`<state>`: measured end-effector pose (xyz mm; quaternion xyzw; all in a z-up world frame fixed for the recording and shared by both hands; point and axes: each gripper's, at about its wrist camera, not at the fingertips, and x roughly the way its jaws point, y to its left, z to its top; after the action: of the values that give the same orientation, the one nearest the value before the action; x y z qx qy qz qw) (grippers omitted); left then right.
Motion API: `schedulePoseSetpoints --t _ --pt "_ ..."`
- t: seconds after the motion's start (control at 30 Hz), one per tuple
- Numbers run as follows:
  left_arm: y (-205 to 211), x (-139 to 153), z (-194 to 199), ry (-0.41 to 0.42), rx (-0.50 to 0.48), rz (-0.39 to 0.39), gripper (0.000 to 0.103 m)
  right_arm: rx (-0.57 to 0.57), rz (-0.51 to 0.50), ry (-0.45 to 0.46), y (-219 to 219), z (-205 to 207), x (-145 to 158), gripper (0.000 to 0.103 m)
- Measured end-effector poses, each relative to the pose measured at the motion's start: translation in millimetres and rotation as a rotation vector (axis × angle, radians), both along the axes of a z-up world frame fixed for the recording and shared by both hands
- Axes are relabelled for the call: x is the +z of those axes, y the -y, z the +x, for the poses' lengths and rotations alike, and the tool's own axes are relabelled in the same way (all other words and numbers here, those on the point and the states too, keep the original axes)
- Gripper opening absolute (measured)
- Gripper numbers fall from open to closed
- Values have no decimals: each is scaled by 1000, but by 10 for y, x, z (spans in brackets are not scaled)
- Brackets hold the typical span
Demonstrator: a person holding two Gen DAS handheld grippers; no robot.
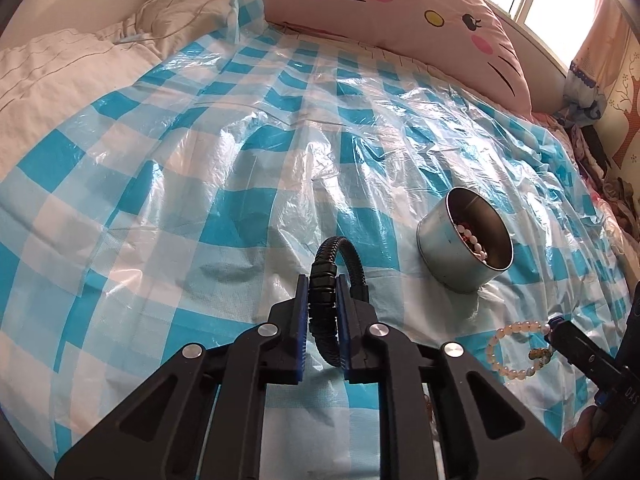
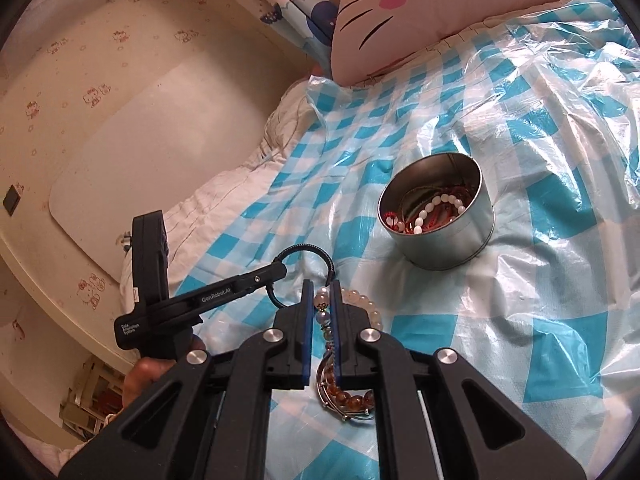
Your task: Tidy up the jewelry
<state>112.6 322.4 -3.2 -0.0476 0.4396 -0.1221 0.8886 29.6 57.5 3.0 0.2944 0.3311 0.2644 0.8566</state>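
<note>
In the left wrist view, a black braided bracelet [image 1: 338, 276] is clamped between the blue-lined fingers of the left gripper [image 1: 322, 312], low in the centre of the frame; the loop stands upright above the fingertips, lifted off the blue-and-white checked plastic sheet [image 1: 200, 168] that covers the bed. To the right of the bracelet, at mid-height, a round metal tin [image 1: 466, 240] rests on the sheet, tilted slightly, with pale and red beads visible inside. At the lower right edge a pale beaded bracelet [image 1: 516, 350] is seen hanging from the tip of the right gripper [image 1: 554, 330], with a small amber charm on the loop (the fingertips themselves are mostly cut off by the frame edge). A pink cat-face pillow [image 1: 400, 12] fills the upper centre and right.

In the right wrist view, the right gripper [image 2: 321, 320] is closed on the pale beaded bracelet [image 2: 368, 304] — the beads are pinched between the blue pads at lower centre, and the rest of the loop curves off to the right. Below the fingers, amber beads and a thin silver bangle [image 2: 344, 396] lie on the sheet. The left gripper [image 2: 276, 274] reaches in from the lower left, the black bracelet [image 2: 316, 250] held at its tip. The open tin [image 2: 440, 216] sits right of centre, holding a white bead strand and red and green pieces. The pillow [image 2: 440, 8] lies along the top edge.
</note>
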Motion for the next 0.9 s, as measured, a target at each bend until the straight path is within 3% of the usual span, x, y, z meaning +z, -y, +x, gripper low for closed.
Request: schedulePoseSetpoints --t 0.4,0.9 --pt "309 285 -287 160 -81 67 12 -92 69 48 242 -71 59 9" --pt "338 359 -317 181 -110 7 12 -112 98 59 320 -96 56 9"
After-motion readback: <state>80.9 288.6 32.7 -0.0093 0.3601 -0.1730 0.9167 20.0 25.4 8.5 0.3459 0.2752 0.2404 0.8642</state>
